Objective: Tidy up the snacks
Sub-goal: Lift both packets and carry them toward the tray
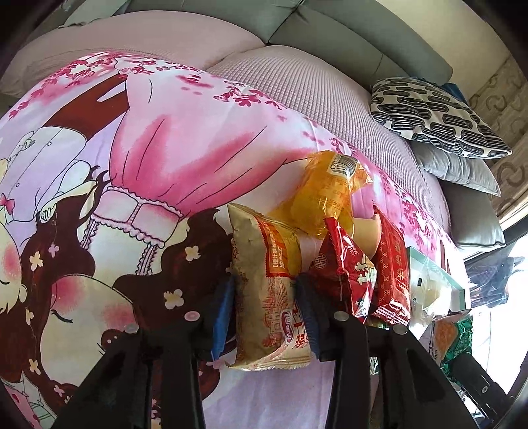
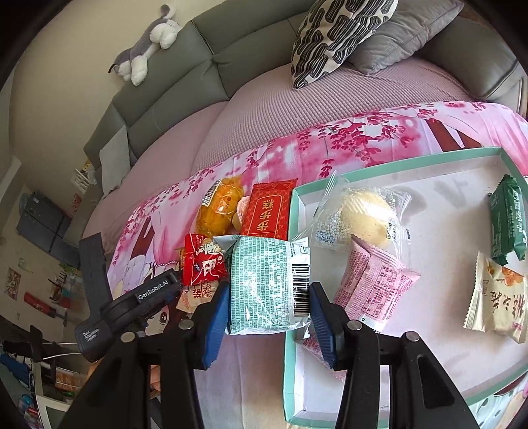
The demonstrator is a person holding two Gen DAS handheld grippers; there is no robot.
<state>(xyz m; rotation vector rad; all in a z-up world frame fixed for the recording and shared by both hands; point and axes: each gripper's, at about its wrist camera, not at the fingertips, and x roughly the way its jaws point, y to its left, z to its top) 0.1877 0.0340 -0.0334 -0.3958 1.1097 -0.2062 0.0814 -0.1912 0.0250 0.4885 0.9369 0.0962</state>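
My left gripper (image 1: 264, 303) is shut on a beige and red snack packet (image 1: 267, 297), held over the pink cartoon blanket (image 1: 132, 148). Beside it lie a yellow packet (image 1: 323, 194), a small red packet (image 1: 346, 267) and a flat red packet (image 1: 392, 270). My right gripper (image 2: 269, 307) is shut on a mint-green packet (image 2: 264, 283), at the left rim of the mint-edged white tray (image 2: 429, 165). In the tray lie a clear bun packet (image 2: 363, 214), a pink packet (image 2: 373, 283), a dark green packet (image 2: 506, 221) and a cream packet (image 2: 498, 300). The left gripper body (image 2: 138, 297) shows at lower left.
The blanket covers a lilac sofa seat (image 2: 297, 99). A patterned cushion (image 2: 333, 33) and a grey cushion (image 2: 402, 29) lean on the grey backrest. A plush toy (image 2: 148, 43) lies on top of the backrest. Outside the tray lie the yellow (image 2: 217, 211) and flat red (image 2: 267, 214) packets.
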